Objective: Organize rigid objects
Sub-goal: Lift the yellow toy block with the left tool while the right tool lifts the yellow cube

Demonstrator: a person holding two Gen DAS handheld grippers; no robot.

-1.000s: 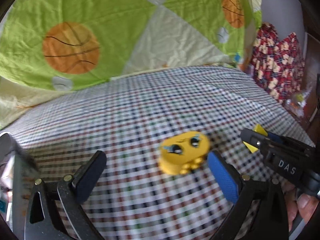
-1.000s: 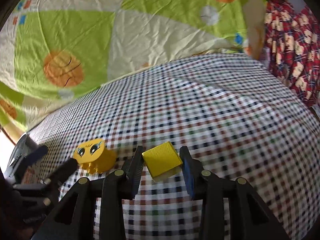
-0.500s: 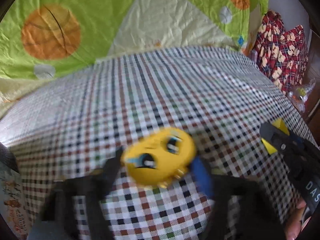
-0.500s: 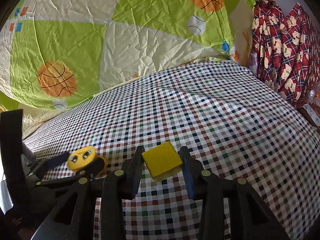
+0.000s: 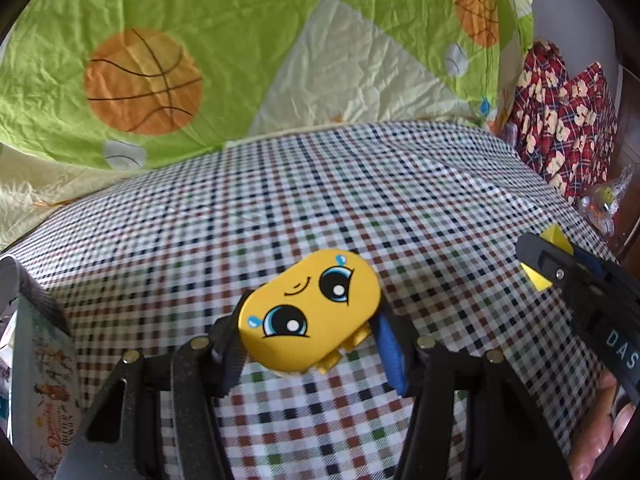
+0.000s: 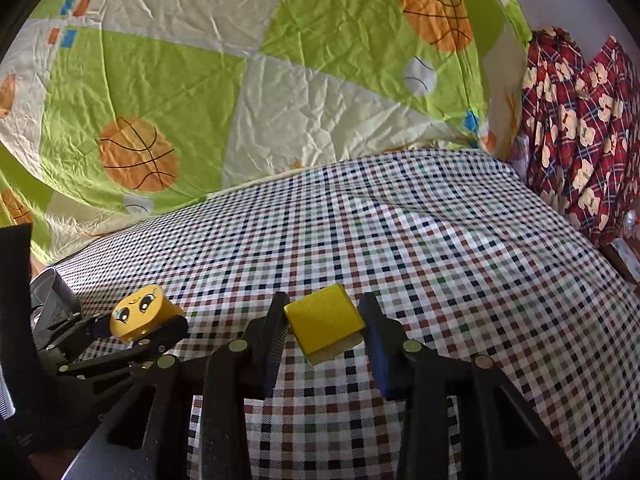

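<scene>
The left hand-held gripper is pinching a yellow face block between its two fingers, one black pad pressing its left end and one blue pad pressing its right end. The block is an oval-topped toy brick, glossy yellow, wearing a cartoon face: two big blue eyes with black lashes, a small curved mouth and little blue teardrops near the edges. Rounded yellow studs are poking out from its underside toward the blue pad. It is sitting tilted in the grip, face turned up, just above the checked bedsheet.

The right hand-held gripper is closed on a plain yellow cube block, its fingers touching the cube's left and right sides. This cube is showing a smooth square top and a paler lower edge, turned slightly so one corner is pointing away. It too is hanging close over the checked sheet, to the right of the face block and apart from it.

Behind the bed a green and cream quilt printed with orange basketballs is bunching up, and a red plaid pillow is leaning at the far right. From the left wrist view, a picture book is lying at the bed's left edge.
</scene>
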